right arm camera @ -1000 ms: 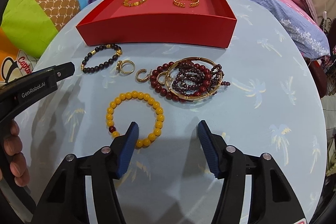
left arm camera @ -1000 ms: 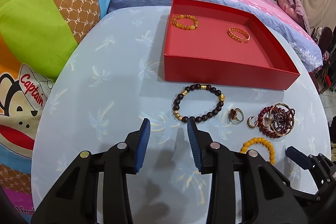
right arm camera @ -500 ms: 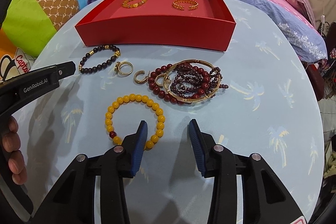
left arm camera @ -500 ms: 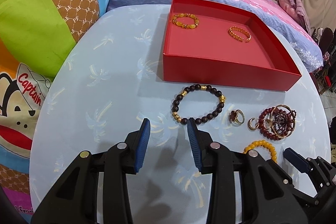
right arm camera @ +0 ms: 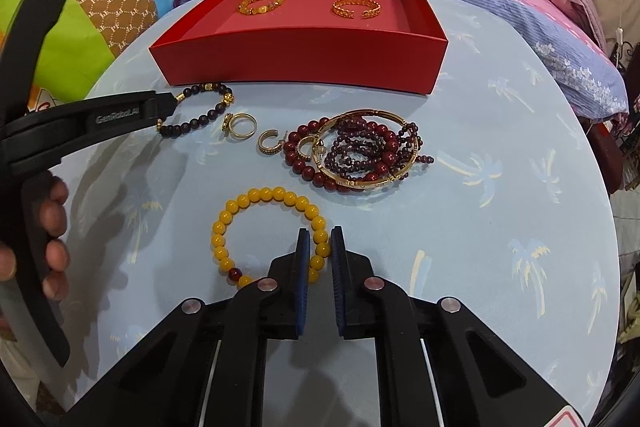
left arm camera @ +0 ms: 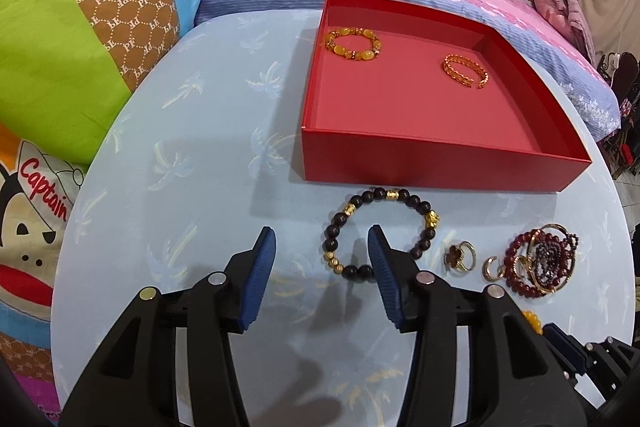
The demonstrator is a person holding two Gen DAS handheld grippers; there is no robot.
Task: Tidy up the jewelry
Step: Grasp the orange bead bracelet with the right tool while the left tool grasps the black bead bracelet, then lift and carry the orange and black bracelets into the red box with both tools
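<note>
My right gripper (right arm camera: 320, 239) is shut on the right side of a yellow bead bracelet (right arm camera: 248, 197), which lies on the pale blue tabletop. My left gripper (left arm camera: 320, 239) hovers low over a dark bead bracelet (left arm camera: 428, 219) with gold spacers. Its jaws are opening, and the bracelet's left arc lies between them without the pads touching it. Behind it stands a red box (left arm camera: 400, 163), also seen in the right wrist view (right arm camera: 300, 67). The box holds an amber bead bracelet (left arm camera: 352, 45) and a gold cuff (left arm camera: 466, 71).
A tangle of dark red beads and a gold bangle (right arm camera: 360, 151) lies right of the dark bracelet, with a gold ring (right arm camera: 242, 125) and a hoop earring (right arm camera: 270, 143) between them. Patterned cushions (left arm camera: 80, 47) and bedding border the round table (left arm camera: 180, 147). A hand (right arm camera: 52, 227) grips the left tool.
The right jaws have closed from wide apart onto the yellow bracelet. My left gripper has shifted right and forward toward the dark bracelet, and its jaws have widened.
</note>
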